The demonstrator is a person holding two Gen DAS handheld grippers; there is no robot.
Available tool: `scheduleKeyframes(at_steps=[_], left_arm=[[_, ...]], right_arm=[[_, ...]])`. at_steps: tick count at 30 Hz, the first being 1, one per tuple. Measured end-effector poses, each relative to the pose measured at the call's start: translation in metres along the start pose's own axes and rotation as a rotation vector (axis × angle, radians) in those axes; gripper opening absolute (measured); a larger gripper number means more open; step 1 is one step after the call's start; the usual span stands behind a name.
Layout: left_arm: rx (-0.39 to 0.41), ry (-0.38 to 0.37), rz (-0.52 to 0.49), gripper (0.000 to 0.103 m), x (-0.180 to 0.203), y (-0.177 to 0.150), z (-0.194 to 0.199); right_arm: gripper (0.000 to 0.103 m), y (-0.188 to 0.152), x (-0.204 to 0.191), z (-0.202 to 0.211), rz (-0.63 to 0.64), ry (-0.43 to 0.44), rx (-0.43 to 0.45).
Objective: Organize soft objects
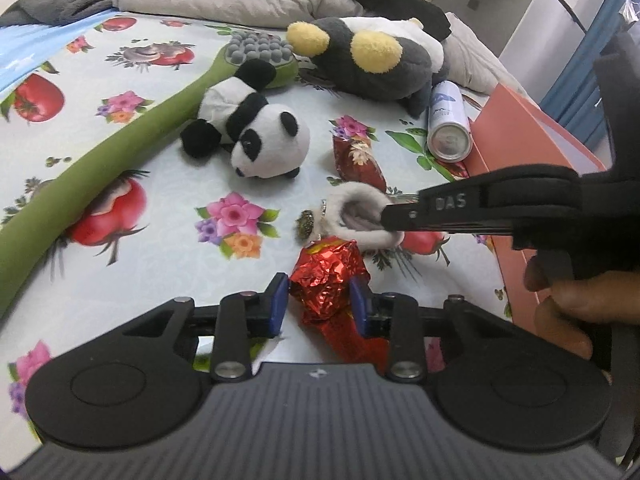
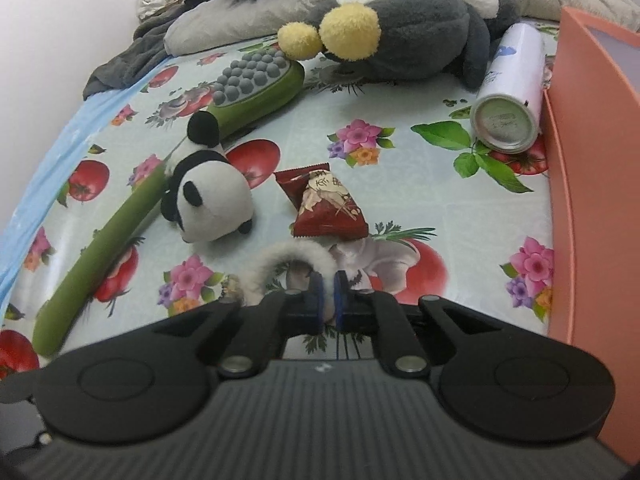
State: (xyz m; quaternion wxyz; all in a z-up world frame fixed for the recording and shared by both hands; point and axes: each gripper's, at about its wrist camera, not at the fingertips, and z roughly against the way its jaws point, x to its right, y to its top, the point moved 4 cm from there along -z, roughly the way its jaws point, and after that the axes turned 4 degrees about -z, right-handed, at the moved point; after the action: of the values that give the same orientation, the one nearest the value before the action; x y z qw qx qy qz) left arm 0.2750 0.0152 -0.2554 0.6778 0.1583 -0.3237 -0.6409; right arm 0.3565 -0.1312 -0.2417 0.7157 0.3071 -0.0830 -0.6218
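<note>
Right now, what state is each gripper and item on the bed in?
left gripper: shut on red foil packet
right gripper: shut on fluffy white ring
panda plush: lying on its side, untouched
spray can: lying down beside orange box

A small panda plush [image 1: 256, 132] lies on its side on the bed, black and white, head toward the camera. Behind the panda, a large grey plush [image 1: 372, 60] with yellow pom-pom feet sprawls against the pillows. In front of the panda and to its right lies a white fluffy loop [image 1: 360, 216], pinched at one edge. Nearer still sits crumpled red foil [image 1: 328, 276], upright.
</note>
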Motion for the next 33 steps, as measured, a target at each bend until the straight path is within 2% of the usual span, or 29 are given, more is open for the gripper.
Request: scheduleKeyframes(at_steps=[5,6,14,16,26,29,33], left_arm=[[0.01,0.025,0.015,0.036,-0.009,-0.007,0.019],[0.011,0.029,0.02,0.032,-0.012,-0.009,0.024],[0.021,0.049,0.042,0.031,-0.025,-0.027,0.058],[0.018,0.054,0.042,0.028,-0.027,-0.032,0.065],[-0.019,0.046,0.045,0.028,-0.036,-0.054,0.089],[-0.023,0.046,0.05,0.03,-0.039,-0.057,0.089],[-0.033,0.064,0.047,0.041,-0.041,-0.058,0.088]], right_arm=[[0.009,-0.008,-0.003,0.015,0.012,-0.011,0.01],[0.009,-0.01,-0.003,0.018,0.014,-0.013,0.013],[0.009,-0.039,-0.009,0.046,0.028,-0.014,0.01],[0.009,-0.047,-0.01,0.053,0.02,-0.013,0.004],[0.009,-0.095,-0.012,0.082,-0.036,0.003,-0.054],[0.011,-0.104,-0.013,0.088,-0.032,0.012,-0.061],[0.015,-0.107,-0.009,0.093,-0.023,0.015,-0.052]])
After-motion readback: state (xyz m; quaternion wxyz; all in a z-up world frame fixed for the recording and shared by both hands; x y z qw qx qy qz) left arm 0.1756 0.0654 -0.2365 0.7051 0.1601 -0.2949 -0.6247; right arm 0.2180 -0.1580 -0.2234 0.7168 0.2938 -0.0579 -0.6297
